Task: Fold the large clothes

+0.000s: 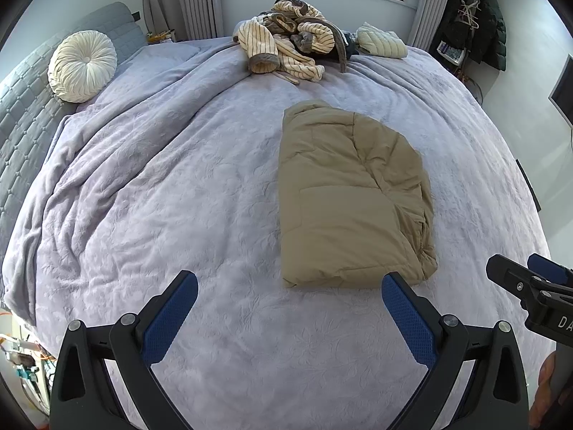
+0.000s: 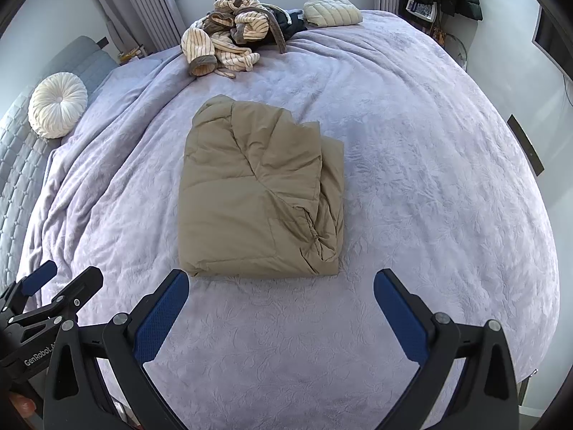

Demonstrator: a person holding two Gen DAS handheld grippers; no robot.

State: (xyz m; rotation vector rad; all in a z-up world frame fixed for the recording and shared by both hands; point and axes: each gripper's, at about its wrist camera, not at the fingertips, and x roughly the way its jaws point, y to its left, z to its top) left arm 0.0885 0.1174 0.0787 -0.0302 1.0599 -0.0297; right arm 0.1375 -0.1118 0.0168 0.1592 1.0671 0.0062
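Observation:
A tan padded jacket [image 1: 349, 197] [image 2: 259, 190] lies folded into a thick rectangle in the middle of the lilac bed cover [image 1: 179, 186] [image 2: 429, 179]. My left gripper [image 1: 290, 286] is open, held above the cover just short of the jacket's near edge and to its left. My right gripper [image 2: 281, 283] is open too, above the cover in front of the jacket's near edge. Neither touches the jacket. The right gripper [image 1: 530, 286] shows at the right edge of the left wrist view, and the left gripper [image 2: 53, 286] at the left edge of the right wrist view.
A crumpled cream striped robe [image 1: 286, 43] [image 2: 225, 36] and a folded cream quilted garment [image 1: 381, 41] [image 2: 333, 12] lie at the far side under the window. A round white cushion [image 1: 82, 66] [image 2: 57, 104] leans on the grey headboard [image 1: 21, 114]. Dark coats [image 1: 476, 18] hang at the right.

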